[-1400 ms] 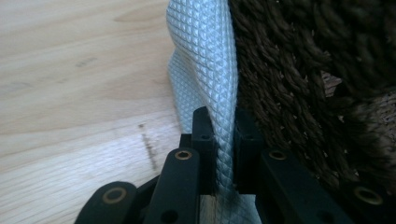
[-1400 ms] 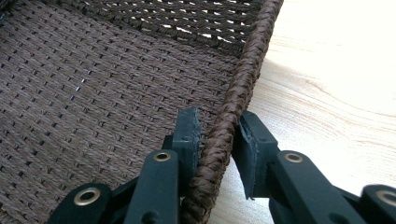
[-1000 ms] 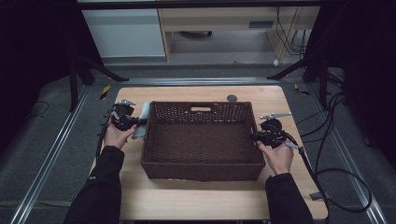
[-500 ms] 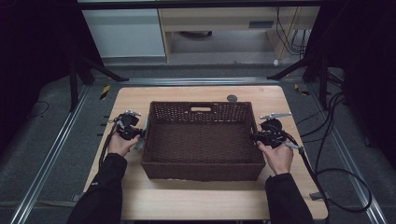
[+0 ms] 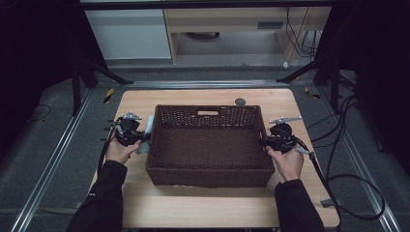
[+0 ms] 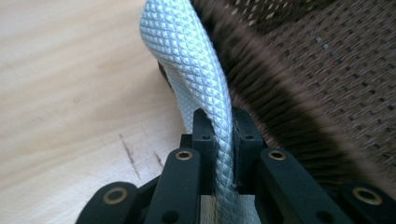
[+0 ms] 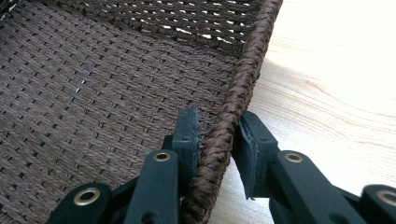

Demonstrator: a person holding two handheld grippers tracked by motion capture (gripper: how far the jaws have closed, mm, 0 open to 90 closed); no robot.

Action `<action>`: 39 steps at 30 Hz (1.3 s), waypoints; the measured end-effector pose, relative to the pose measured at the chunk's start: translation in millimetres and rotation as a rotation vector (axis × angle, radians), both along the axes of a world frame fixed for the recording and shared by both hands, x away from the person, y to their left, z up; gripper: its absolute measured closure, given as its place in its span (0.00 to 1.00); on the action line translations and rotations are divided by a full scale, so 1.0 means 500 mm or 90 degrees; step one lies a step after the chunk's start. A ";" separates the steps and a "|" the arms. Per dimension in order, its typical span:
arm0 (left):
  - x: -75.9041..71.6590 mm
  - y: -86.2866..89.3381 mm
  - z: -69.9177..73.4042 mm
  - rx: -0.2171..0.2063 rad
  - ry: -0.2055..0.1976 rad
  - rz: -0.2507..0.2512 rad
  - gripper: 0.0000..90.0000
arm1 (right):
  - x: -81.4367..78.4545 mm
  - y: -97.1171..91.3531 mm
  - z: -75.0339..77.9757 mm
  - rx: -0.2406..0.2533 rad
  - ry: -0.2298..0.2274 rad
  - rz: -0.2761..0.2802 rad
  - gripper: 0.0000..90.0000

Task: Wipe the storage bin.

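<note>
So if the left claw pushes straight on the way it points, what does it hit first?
Probably the brown basket: the left claw is shut on a white textured strip lying against the basket's wall, just ahead and to one side. Depth is unclear.

Basket point(image 5: 209, 145) of dark brown woven wicker, rough matt weave, white sheet point(image 6: 196, 70) diamond-embossed with slight sheen, table point(image 5: 193, 205) pale smooth wood

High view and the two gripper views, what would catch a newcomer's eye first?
A big dark brown woven rectangular basket fills the middle of the pale wooden table. At its left wall the left tool pinches a white diamond-textured strap, bright against the dark weave. On the opposite side, the right tool straddles the basket's braided rim.
</note>
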State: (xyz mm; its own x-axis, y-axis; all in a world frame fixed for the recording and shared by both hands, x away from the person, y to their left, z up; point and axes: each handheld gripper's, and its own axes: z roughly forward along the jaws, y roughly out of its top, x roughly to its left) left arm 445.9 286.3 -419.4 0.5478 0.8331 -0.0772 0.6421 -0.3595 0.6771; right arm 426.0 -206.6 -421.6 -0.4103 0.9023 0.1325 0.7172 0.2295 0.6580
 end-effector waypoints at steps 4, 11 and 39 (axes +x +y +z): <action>-0.004 0.003 0.013 -0.011 -0.012 -0.002 0.91 | 0.000 0.000 0.000 0.000 0.000 0.000 0.79; -0.010 0.003 -0.042 0.007 0.043 -0.009 0.91 | 0.000 0.000 0.000 0.000 0.000 0.000 0.79; -0.050 0.014 -0.010 -0.019 0.025 -0.035 0.91 | 0.000 0.002 0.001 -0.004 -0.001 -0.011 0.80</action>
